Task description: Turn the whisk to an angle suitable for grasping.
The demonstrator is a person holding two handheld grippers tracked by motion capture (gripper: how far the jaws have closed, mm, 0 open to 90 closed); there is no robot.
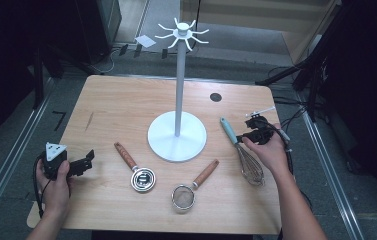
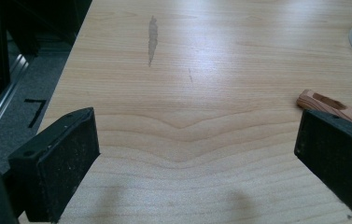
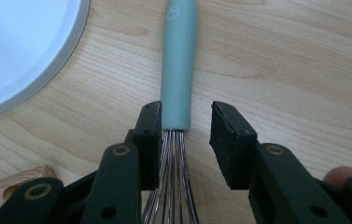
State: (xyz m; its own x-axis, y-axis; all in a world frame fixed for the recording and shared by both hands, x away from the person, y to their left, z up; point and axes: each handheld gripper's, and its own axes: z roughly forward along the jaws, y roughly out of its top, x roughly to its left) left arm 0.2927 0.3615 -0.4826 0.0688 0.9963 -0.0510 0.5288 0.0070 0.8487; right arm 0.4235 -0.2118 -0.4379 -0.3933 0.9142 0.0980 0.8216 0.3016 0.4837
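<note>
**At the table's right edge: whisk about to be gripped**

At the right side of the table (image 1: 126, 95), the right gripper (image 3: 185, 128) is lowered over the whisk (image 1: 242, 150), which lies flat with its teal handle pointing away from the person and its wire head towards them. In the right gripper view the jaws stand partly open, one on each side of the spot where the handle meets the wires; the left jaw is at or very near the handle, the right jaw is clear of it. No firm grip is made yet.

Step in hand, as judged: the approach to pick up the whisk. The next move calls for closing the jaws squarely on the handle end, not on the springy wires, then lifting.

The left gripper (image 1: 68, 162) rests at the table's left edge, jaws wide open and holding nothing.

Surroundings: a white hook stand (image 1: 177, 132) sits at mid-table, its round base just beside the whisk handle. A wooden-handled measuring cup (image 1: 135, 167) and a small strainer (image 1: 191, 187) lie nearer the person, well apart from the whisk. The stand's base is the only close obstacle; its pole and hooks need watching once the whisk is raised.
</note>
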